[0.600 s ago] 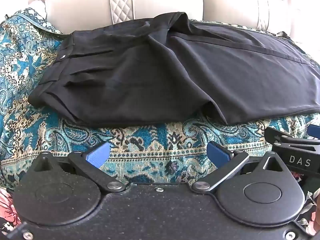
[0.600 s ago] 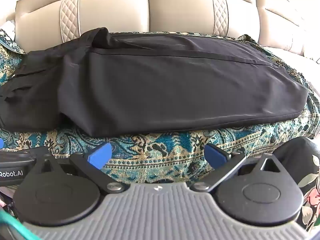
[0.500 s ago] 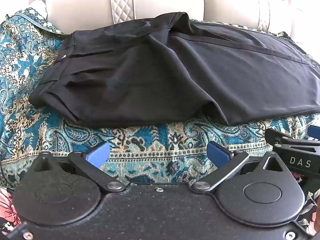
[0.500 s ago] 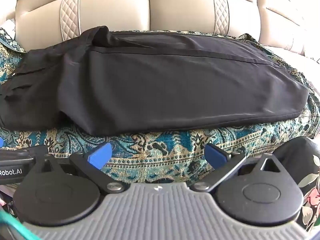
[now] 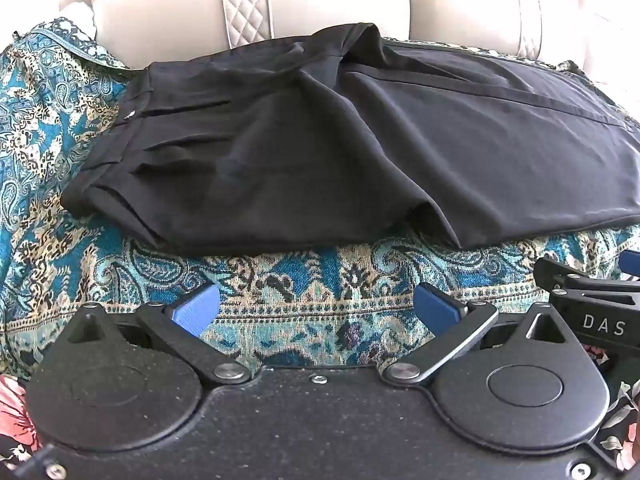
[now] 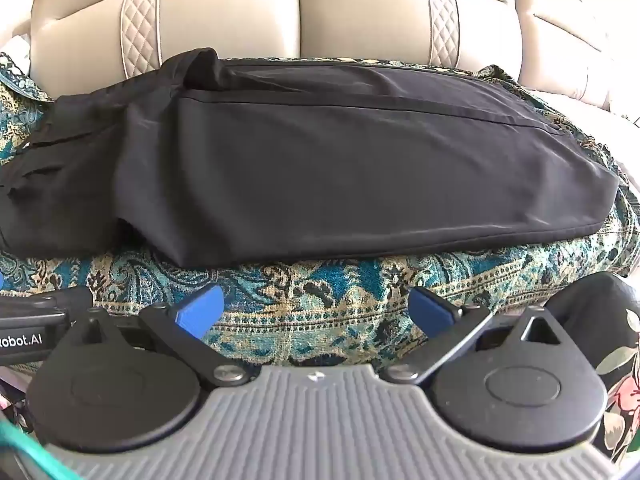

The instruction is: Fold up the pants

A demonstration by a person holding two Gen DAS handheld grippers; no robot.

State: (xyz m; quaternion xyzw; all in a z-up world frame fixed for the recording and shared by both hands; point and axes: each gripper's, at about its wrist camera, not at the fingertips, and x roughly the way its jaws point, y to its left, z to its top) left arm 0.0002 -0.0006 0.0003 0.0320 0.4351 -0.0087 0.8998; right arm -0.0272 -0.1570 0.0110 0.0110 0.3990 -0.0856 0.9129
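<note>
A: Start at the left gripper (image 5: 316, 310). What is it doing?

B: Its 2 blue-padded fingers (image 5: 196, 310) are spread wide with nothing between them, low in the frame, hanging over the teal paisley-patterned throw (image 5: 304, 280) just short of the cloth's near edge. The right gripper (image 6: 316, 312) is the same: spread, empty, low centre of its own view.

A: And the garment?

B: The black, thin-fabric pants (image 5: 320, 152) lie across the middle of both views on that throw, which covers the seat of a beige leather sofa (image 6: 240, 20) whose quilted back fills the top. The waistband with its pleats sits at the left of the left view; the legs run off to the right, hem end at the right of the right view (image 6: 580, 200).

A: Why are they laid like that?

B: 1 leg appears stacked on the other, so I judge the lengthwise fold done; lying sideways puts waist and hems within reach of 1 gripper each.

A: Why hold back?

B: Likely lining up before a grasp. A ridge of bunched cloth at the crotch, upper centre, may want smoothing first.
</note>
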